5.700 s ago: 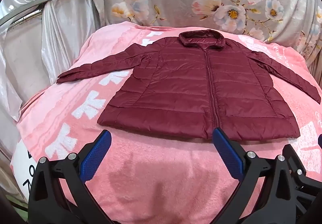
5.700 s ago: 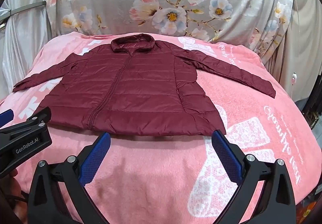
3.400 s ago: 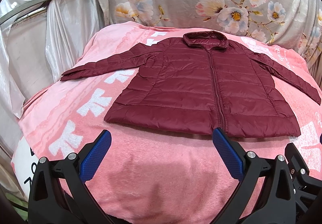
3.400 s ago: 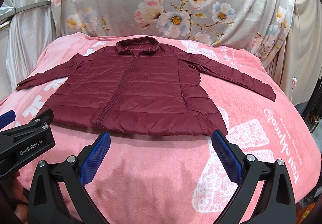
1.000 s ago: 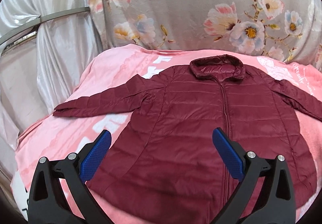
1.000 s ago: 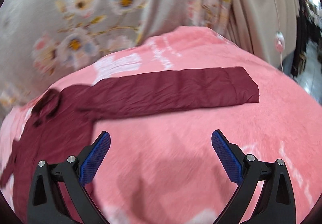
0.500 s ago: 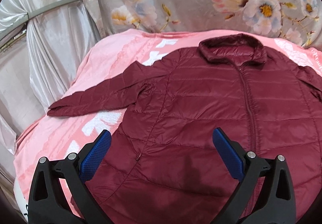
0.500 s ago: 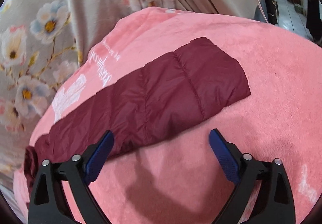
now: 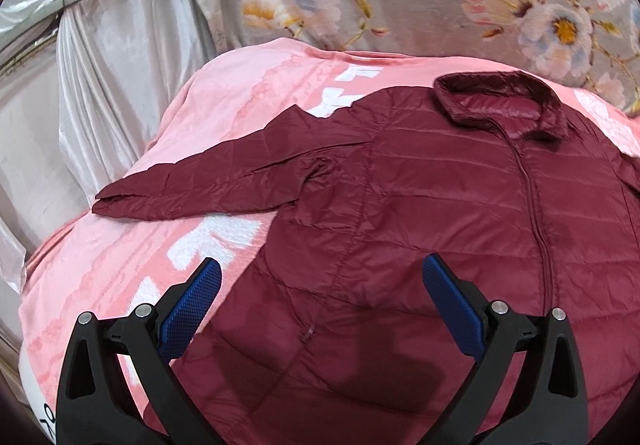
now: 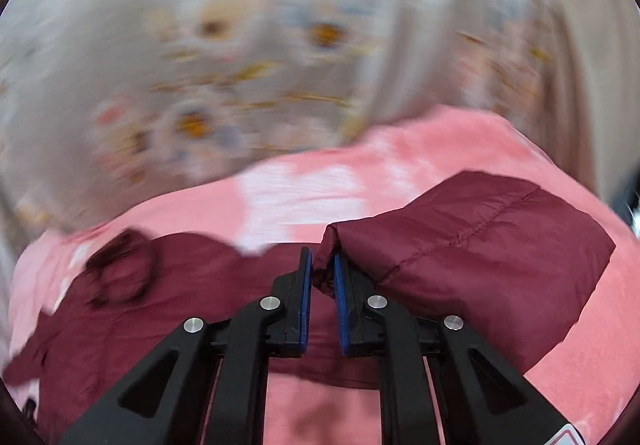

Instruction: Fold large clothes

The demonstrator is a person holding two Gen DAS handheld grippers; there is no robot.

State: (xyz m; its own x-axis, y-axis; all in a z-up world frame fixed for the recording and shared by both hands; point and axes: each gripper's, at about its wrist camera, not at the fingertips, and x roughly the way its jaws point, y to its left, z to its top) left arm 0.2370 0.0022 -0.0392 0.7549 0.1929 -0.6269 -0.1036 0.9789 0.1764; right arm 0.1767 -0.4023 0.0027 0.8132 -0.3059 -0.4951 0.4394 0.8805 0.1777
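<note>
Right gripper (image 10: 320, 269) jaws just closed, now pinching right sleeve (image 10: 472, 245) edge; cuff end lifted off pink blanket (image 10: 600, 345), beside claw's right. Sleeve fold-in judged under way. Left gripper (image 9: 320, 293) spread wide, empty, over maroon puffer jacket (image 9: 420, 205) body; left sleeve (image 9: 208, 185) flat, far left of it.

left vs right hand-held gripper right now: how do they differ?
The left hand-held gripper is open and empty over the jacket body; the right hand-held gripper has just closed on the sleeve cuff, lifted off the pink blanket. Both have blue pads.
</note>
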